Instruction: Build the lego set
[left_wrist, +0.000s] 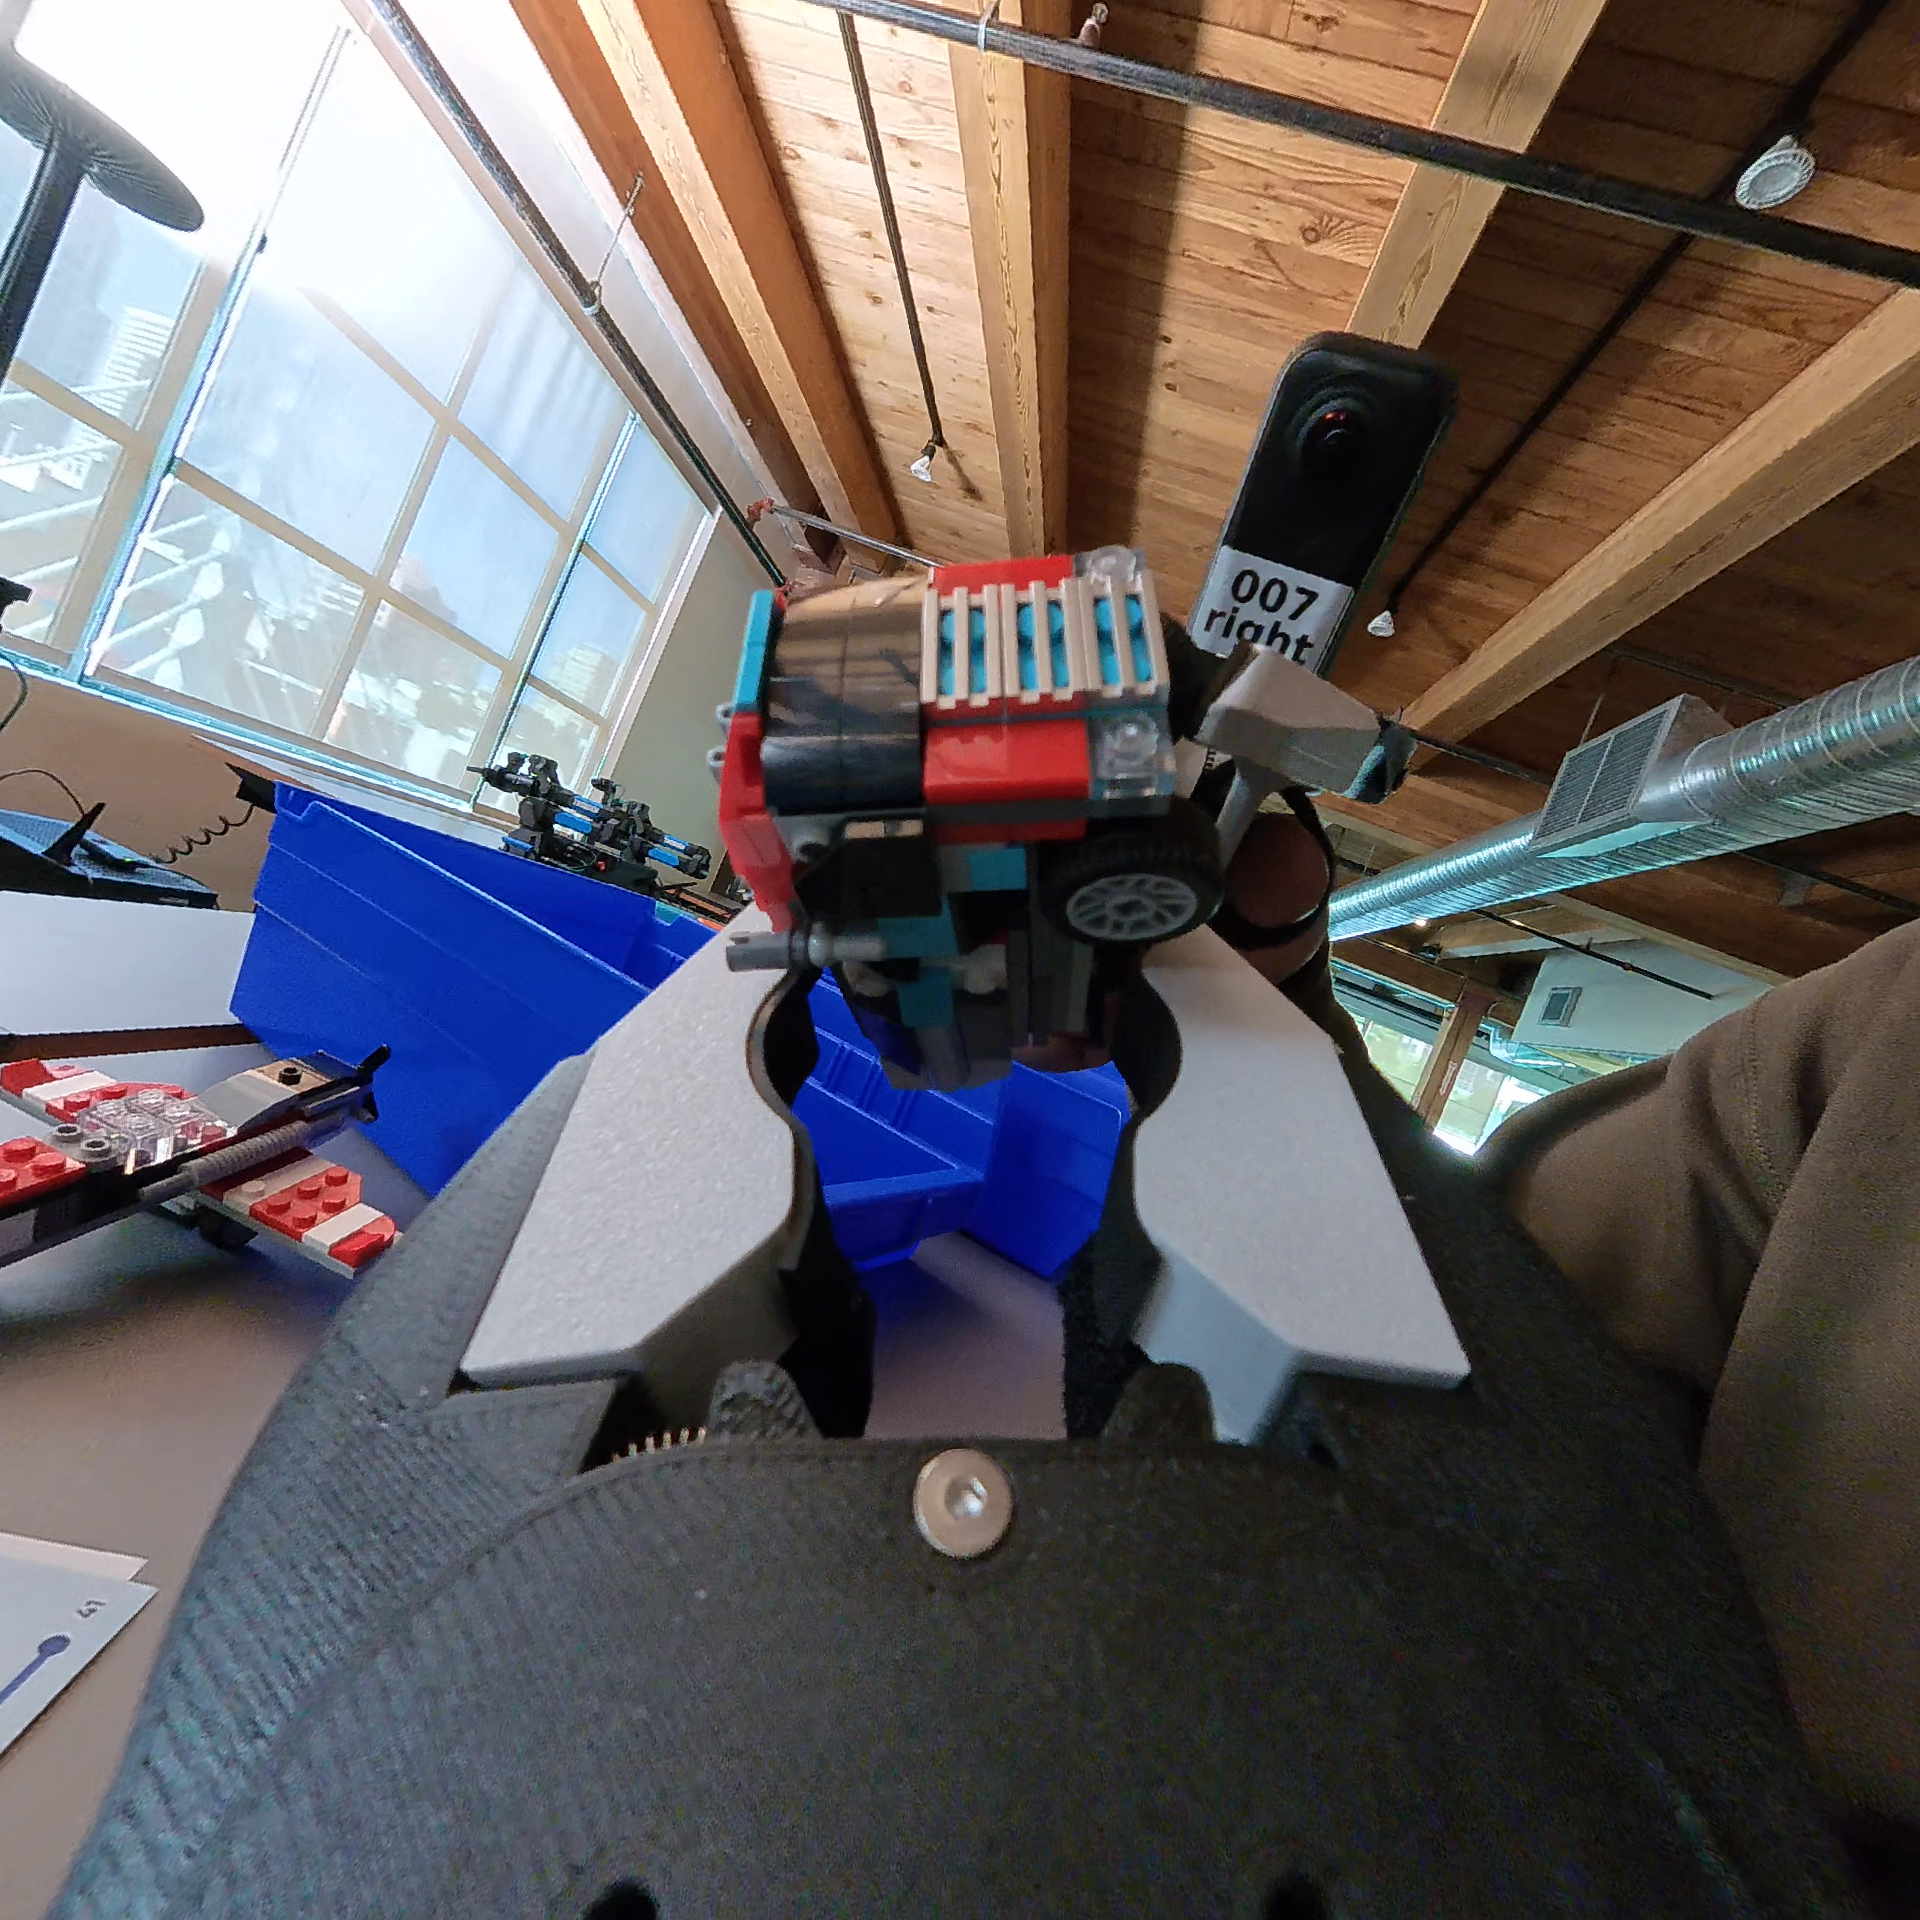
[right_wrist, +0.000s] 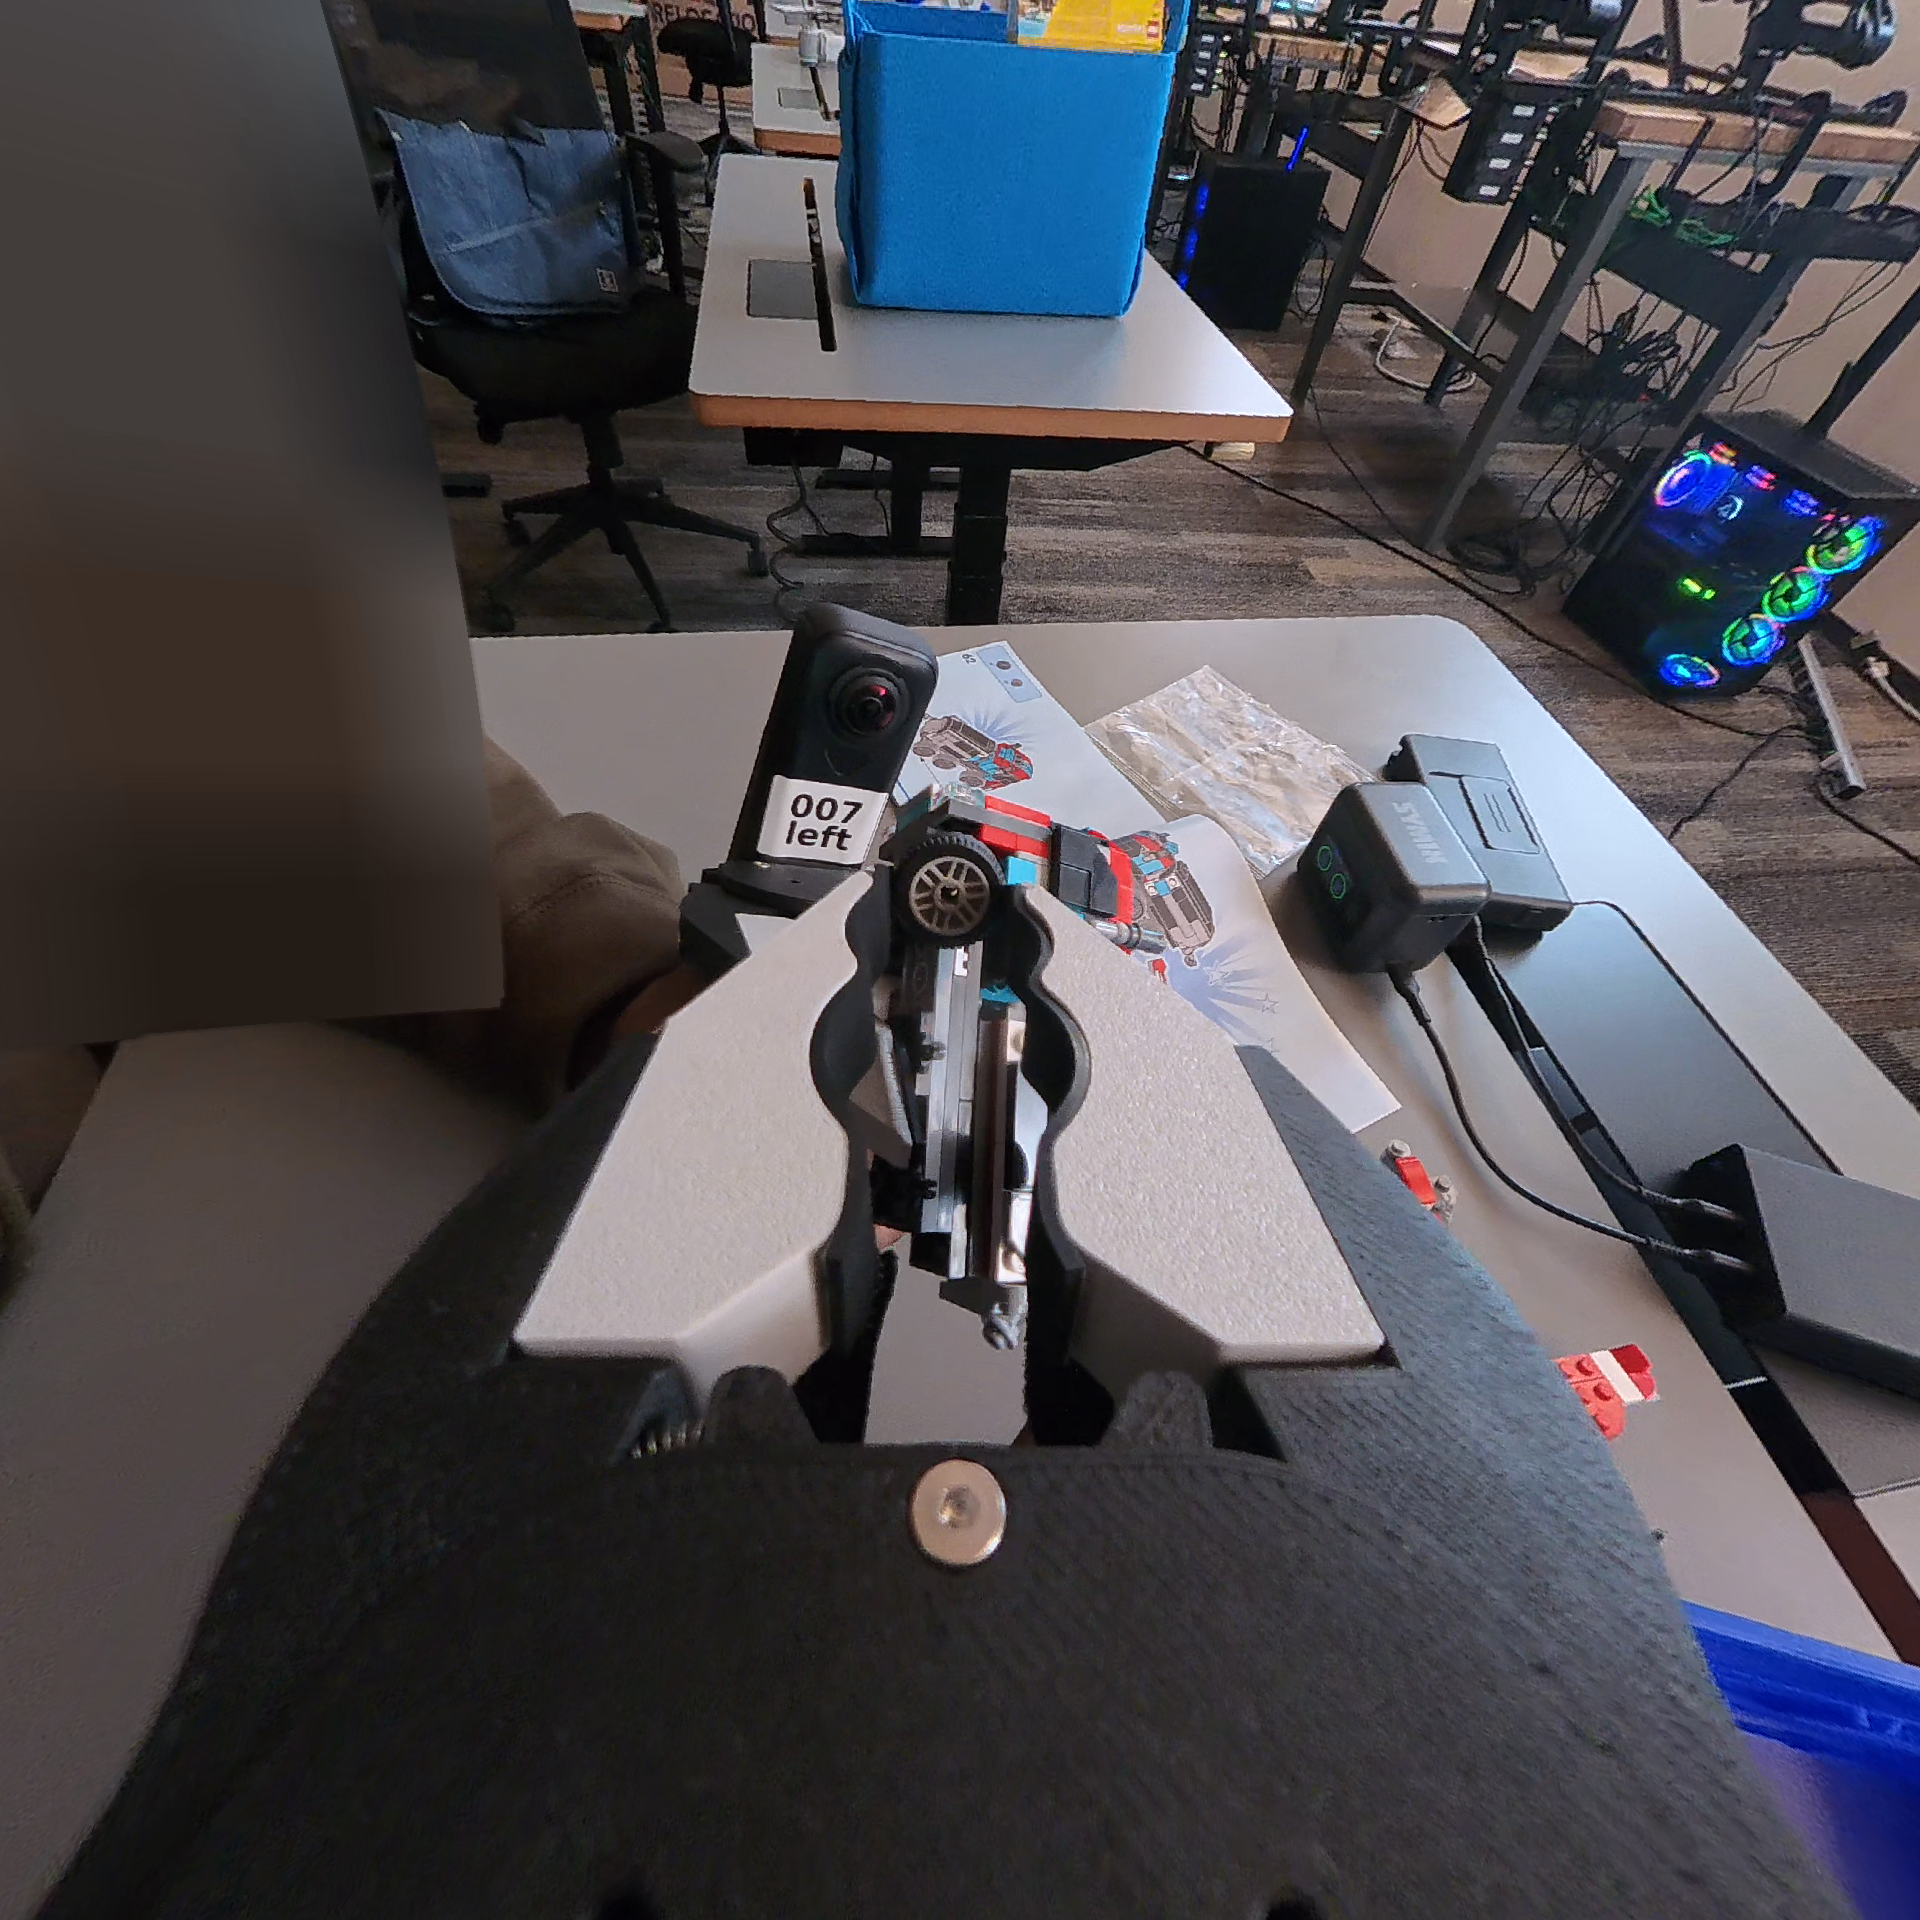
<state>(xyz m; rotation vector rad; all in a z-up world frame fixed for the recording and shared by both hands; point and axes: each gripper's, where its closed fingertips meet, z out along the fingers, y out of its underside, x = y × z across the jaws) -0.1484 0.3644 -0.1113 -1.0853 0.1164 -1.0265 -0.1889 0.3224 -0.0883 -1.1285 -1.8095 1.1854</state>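
Note:
A red, teal and black toy brick truck (left_wrist: 997, 748) hangs in the air, grille towards the left wrist camera. My left gripper (left_wrist: 956, 987) is open around its lower part; blue bin shows between the left pad (left_wrist: 774, 1023) and the truck. A grey axle pin (left_wrist: 790, 948) sticks out over that fingertip. My right gripper (right_wrist: 951, 914) is shut on the truck's grey chassis (right_wrist: 966, 1091), with a wheel (right_wrist: 951, 888) at its fingertips and the cab (right_wrist: 1081, 857) beyond. One right finger (left_wrist: 1283, 717) shows behind the truck. The left gripper's camera (right_wrist: 842, 717) stands just left of the truck.
Blue bins (left_wrist: 436, 966) and a red-and-white brick model (left_wrist: 208, 1164) lie to the left. An instruction booklet (right_wrist: 1247, 966), a plastic bag (right_wrist: 1216, 748), black power units (right_wrist: 1392, 873) with cables and loose red bricks (right_wrist: 1605, 1377) lie on the grey table (right_wrist: 623, 707). A sleeve (left_wrist: 1714, 1195) is at right. My hands' fingertips stand some 6 cm from each other.

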